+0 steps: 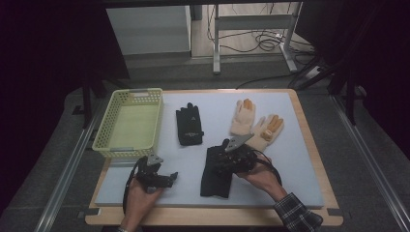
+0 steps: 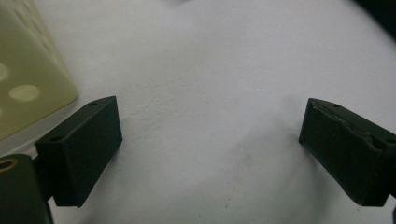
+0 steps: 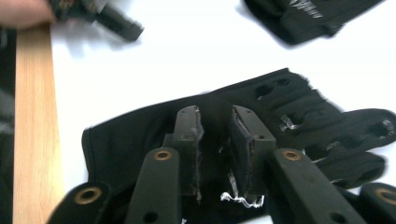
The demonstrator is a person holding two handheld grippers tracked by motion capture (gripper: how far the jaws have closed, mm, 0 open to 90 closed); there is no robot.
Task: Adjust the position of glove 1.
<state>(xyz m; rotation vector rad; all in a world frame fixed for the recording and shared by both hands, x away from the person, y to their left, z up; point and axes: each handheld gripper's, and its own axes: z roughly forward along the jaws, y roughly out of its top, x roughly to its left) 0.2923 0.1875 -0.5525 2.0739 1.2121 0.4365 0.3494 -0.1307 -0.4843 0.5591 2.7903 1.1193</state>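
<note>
2 black gloves lie on the white mat [image 1: 290,169], and the near black glove [image 1: 215,179] at about 6 o'clock of the mat's centre is the one in hand. The right gripper [image 1: 218,166] sits on its upper half. In the right gripper view, the right gripper's [image 3: 215,112] jaws stand a narrow gap apart over the glove's palm [image 3: 140,126]. The pads do not look pressed on the cloth, so I judge it unheld.

To do this step well, lower the jaws until 1 layer fold rises between them, near the cuff rather than the fingers, then close firmly before lifting. A shallow bite would likely slip. The yellow basket [image 1: 158,121] at 9 o'clock is the likely goal.

The right hand [image 1: 261,176] comes in from 5 o'clock, forearm angled toward 10 o'clock, gripper tipped down at the mat. The left hand [image 1: 140,195] rests at 7 o'clock, its left gripper [image 1: 169,178] pointing toward 3 o'clock with jaws spread wide over bare mat [image 2: 210,140], nothing between them.

The far black glove [image 1: 189,124] lies at 11 o'clock, and 2 cream gloves [image 1: 243,117] with orange fingertips at 1 o'clock.
</note>
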